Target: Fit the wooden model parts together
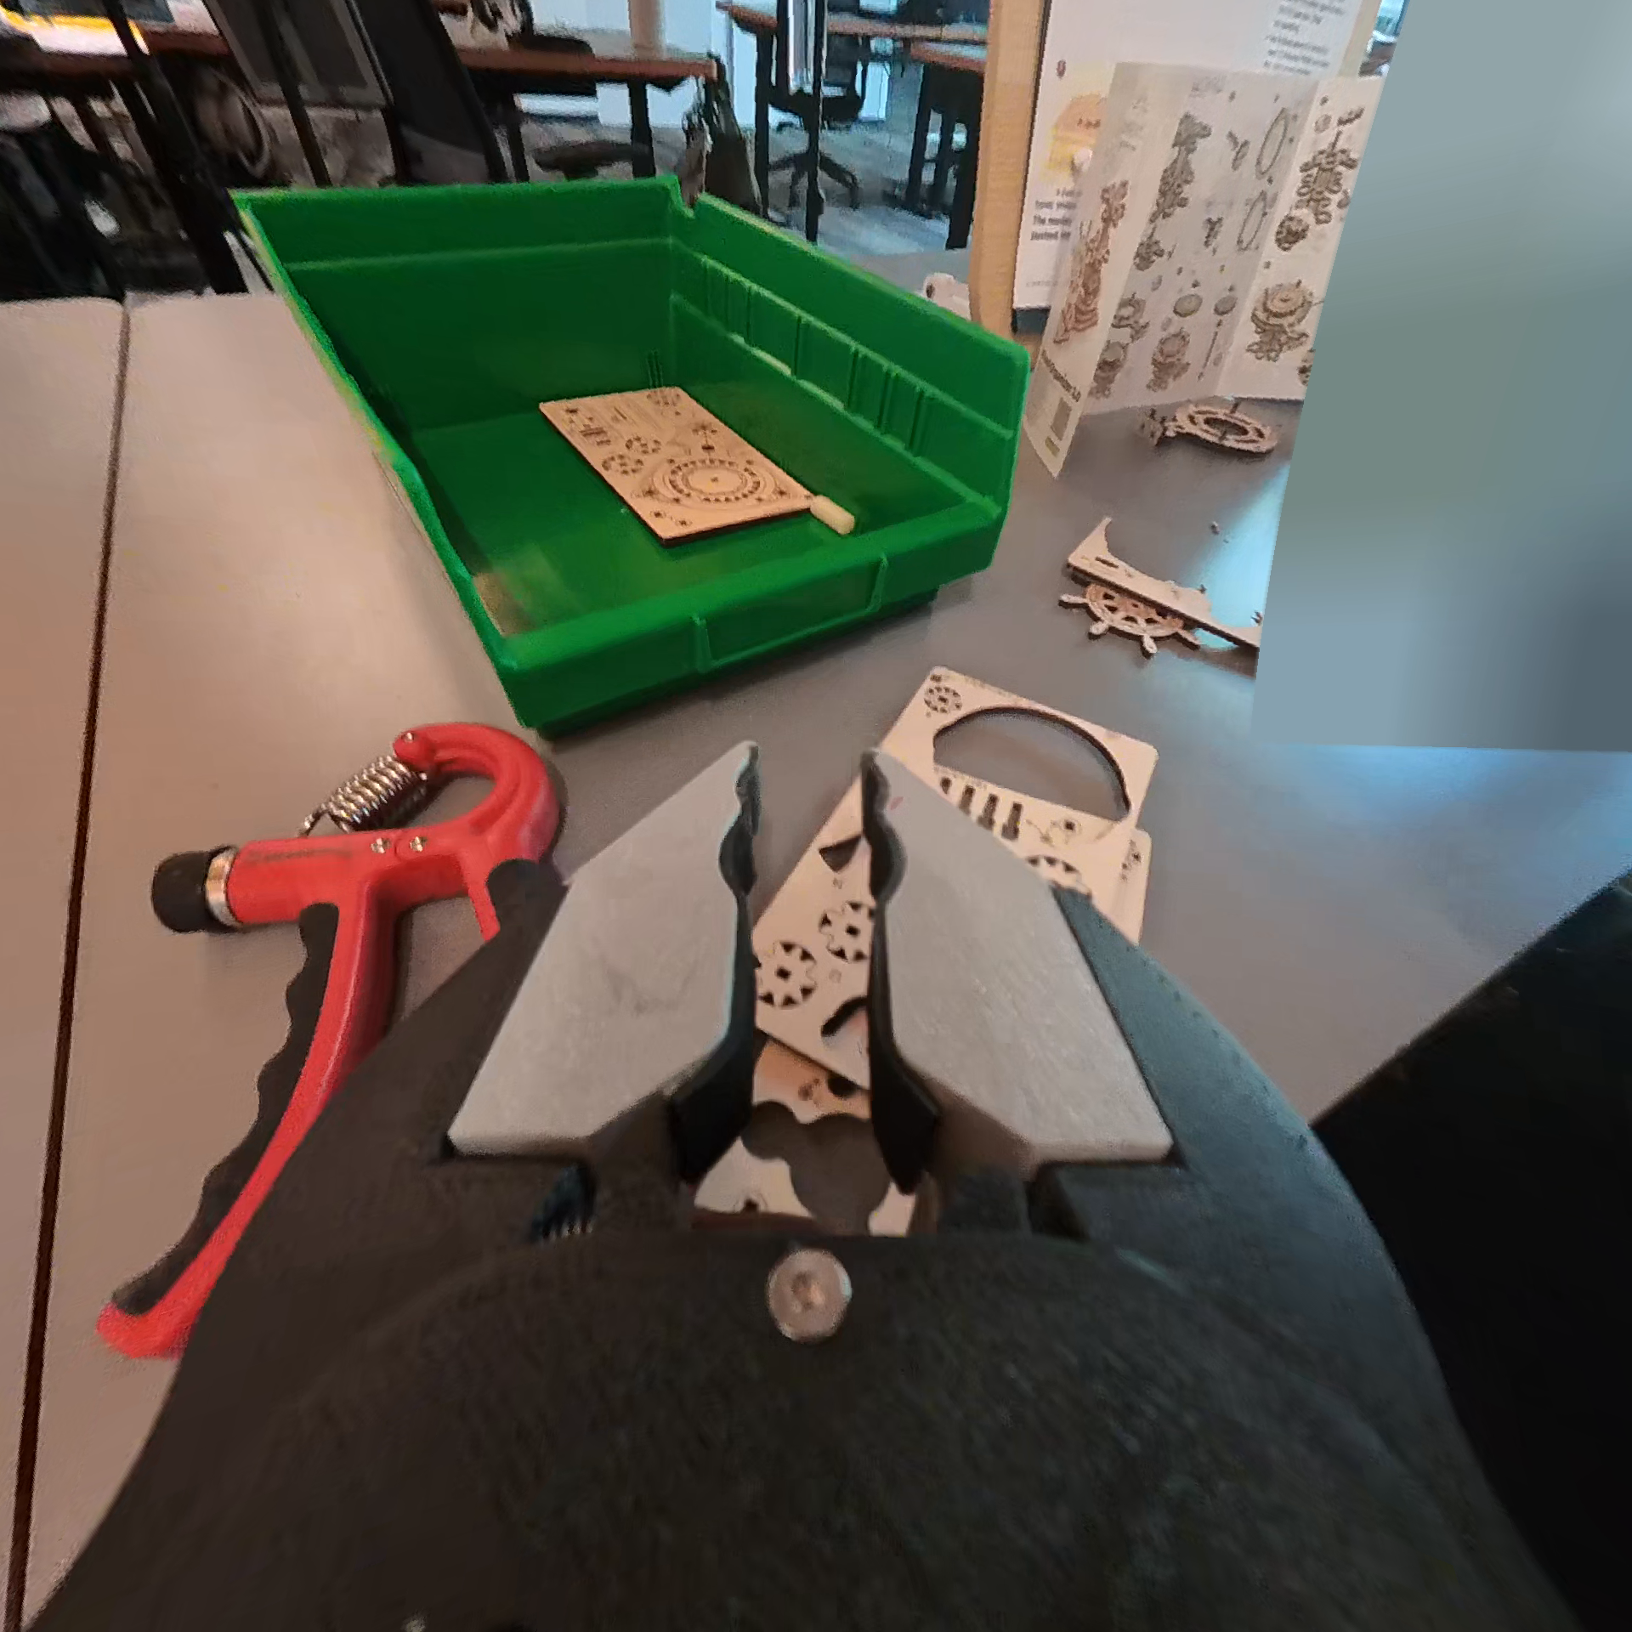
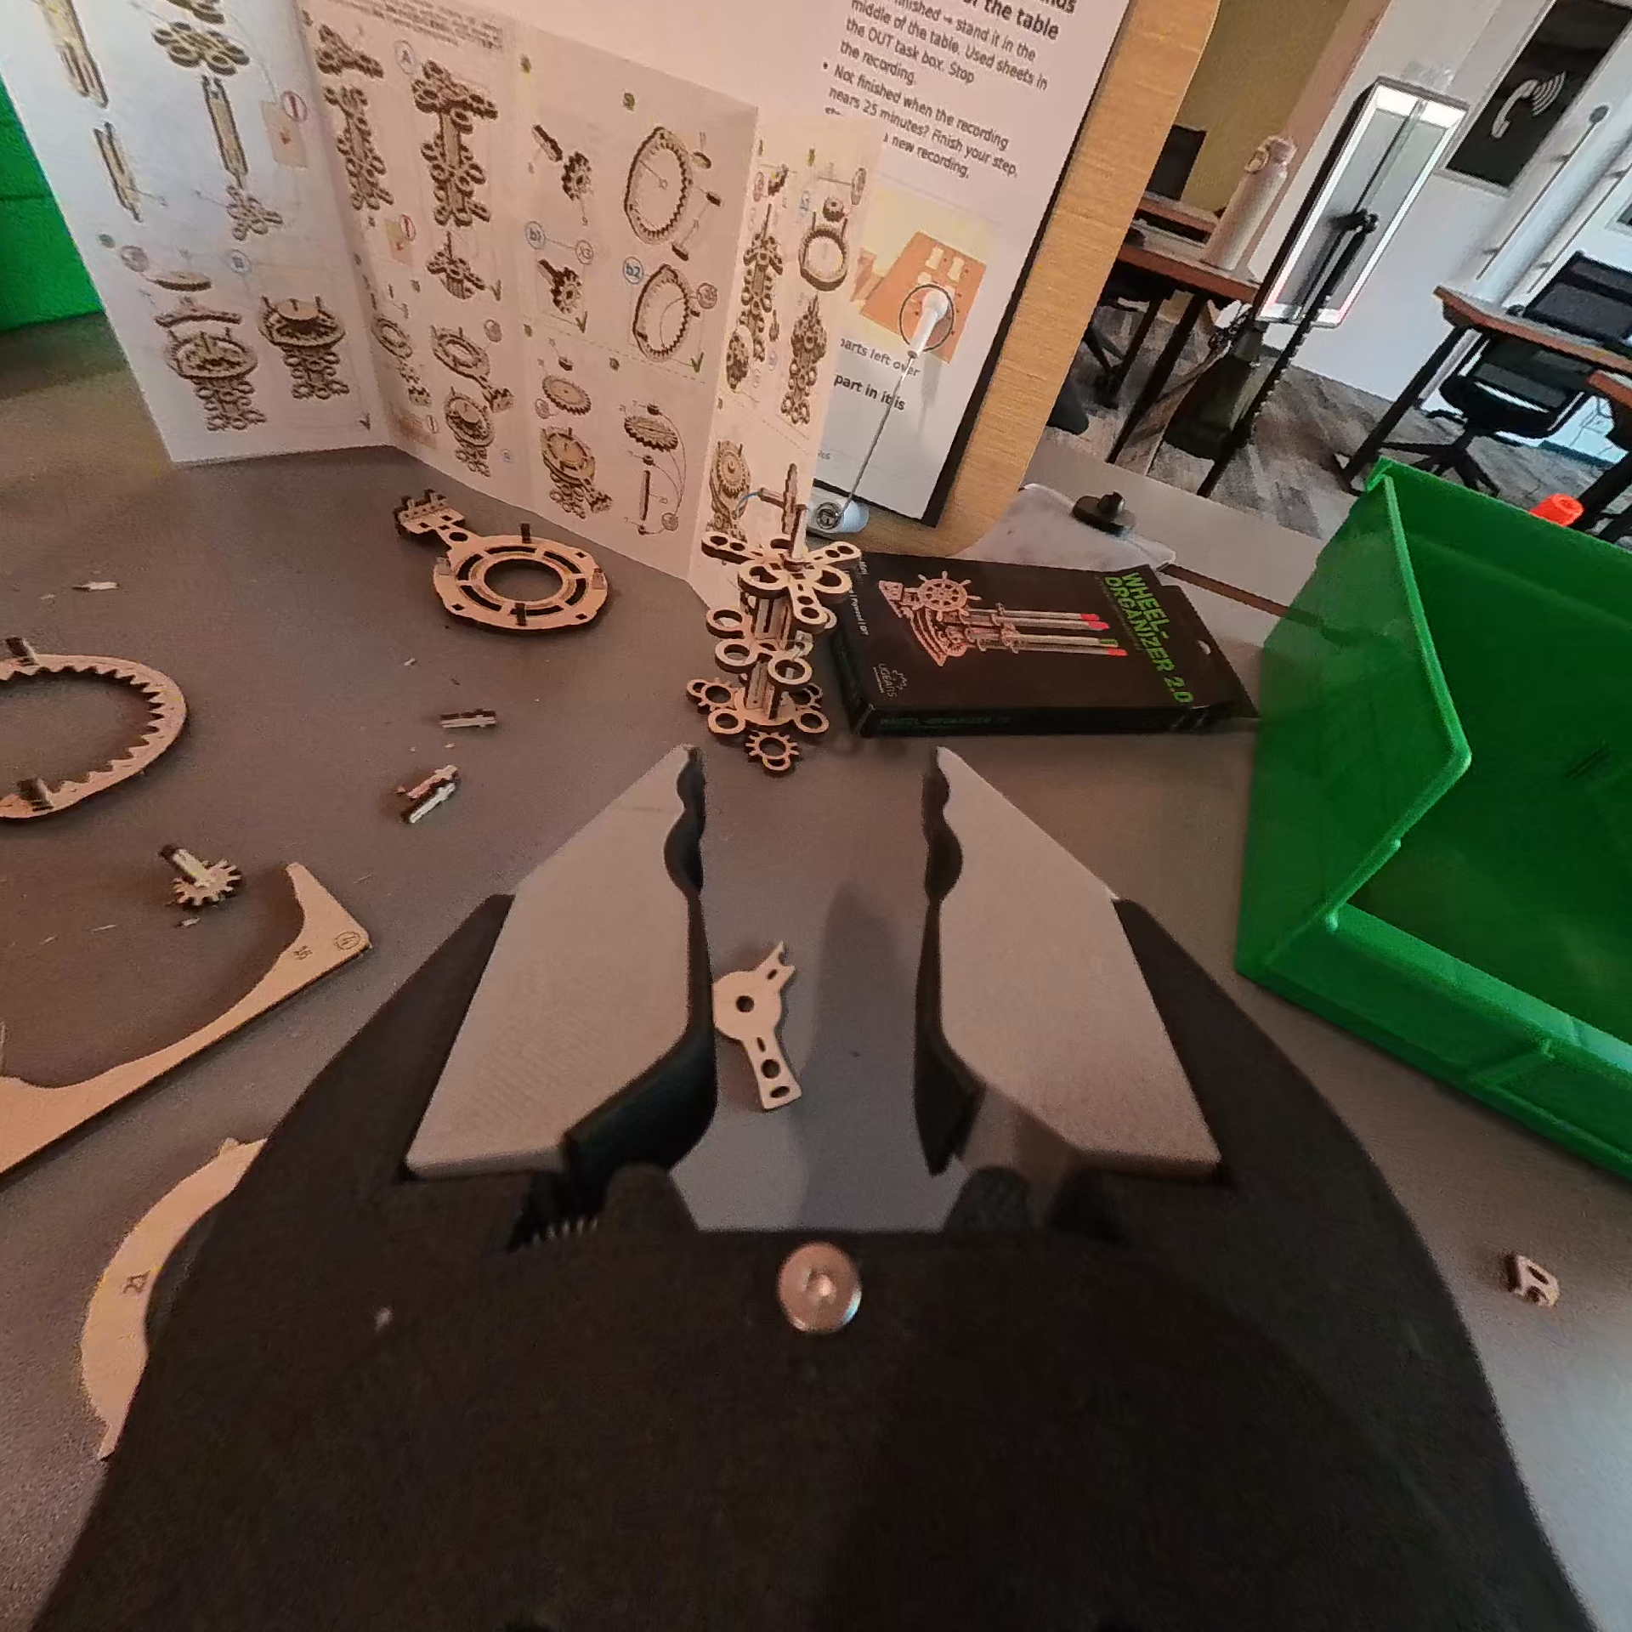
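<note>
In the left wrist view my left gripper (image 1: 811, 768) hangs just above a stack of punched wooden sheets (image 1: 1016, 795) on the grey table. Its jaws stand a narrow gap apart with nothing between them. In the right wrist view my right gripper (image 2: 812, 777) is wide open and low over the table. A small flat wooden lever piece (image 2: 758, 1024) lies on the table between its fingers, near the left one and untouched. A built wooden tower of ringed plates (image 2: 768, 653) stands just beyond the fingertips. A ring base (image 2: 512, 583), a toothed ring (image 2: 106, 706) and a small gear (image 2: 203, 879) lie to the left.
A green bin (image 1: 618, 618) holds a wooden sheet (image 1: 689, 459); another green bin (image 2: 1378, 795) stands right of my right gripper. A red hand-grip tool (image 1: 353, 883) lies at the left. A folded instruction leaflet (image 2: 442, 221), a black box (image 2: 1024, 653) and leftover sheet frames (image 2: 177, 1016) are on the table. Left tips to right tips: about 60 centimetres. The right tips stand about 12 centimetres off the small gear (image 2: 203, 879).
</note>
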A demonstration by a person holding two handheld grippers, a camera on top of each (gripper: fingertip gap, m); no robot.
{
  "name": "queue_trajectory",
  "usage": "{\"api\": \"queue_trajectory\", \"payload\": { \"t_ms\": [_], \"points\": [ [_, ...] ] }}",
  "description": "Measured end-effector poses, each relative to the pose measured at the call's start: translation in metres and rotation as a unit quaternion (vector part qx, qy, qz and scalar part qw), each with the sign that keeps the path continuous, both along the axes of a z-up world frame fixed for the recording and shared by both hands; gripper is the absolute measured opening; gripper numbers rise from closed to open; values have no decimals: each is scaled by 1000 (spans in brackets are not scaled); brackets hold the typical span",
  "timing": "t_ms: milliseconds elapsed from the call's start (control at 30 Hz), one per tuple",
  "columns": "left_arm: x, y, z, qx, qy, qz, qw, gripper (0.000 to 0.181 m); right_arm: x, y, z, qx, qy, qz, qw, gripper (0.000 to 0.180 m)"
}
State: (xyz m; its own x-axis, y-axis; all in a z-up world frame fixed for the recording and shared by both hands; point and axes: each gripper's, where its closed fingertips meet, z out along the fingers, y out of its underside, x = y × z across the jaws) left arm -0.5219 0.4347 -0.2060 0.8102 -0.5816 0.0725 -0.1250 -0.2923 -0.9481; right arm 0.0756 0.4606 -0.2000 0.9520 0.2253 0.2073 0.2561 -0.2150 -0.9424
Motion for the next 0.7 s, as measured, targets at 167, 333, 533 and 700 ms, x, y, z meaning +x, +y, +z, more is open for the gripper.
{"api": "queue_trajectory", "payload": {
  "t_ms": [167,333,533,700],
  "points": [
    [-14,-16,-6,-21,31,15,999,18,-6,-1,-2,-6,5,18,1000,45],
    [-39,-32,-6,-31,49,67,996,16,-17,-5,1,0,8,47,999,44],
    [-25,-64,-24,-79,88,28,993,20,-32,-12,6,11,17,87,996,44],
    [-1,-80,-38,-109,109,-13,988,25,-40,-16,9,16,28,112,993,45]
  ]
}}
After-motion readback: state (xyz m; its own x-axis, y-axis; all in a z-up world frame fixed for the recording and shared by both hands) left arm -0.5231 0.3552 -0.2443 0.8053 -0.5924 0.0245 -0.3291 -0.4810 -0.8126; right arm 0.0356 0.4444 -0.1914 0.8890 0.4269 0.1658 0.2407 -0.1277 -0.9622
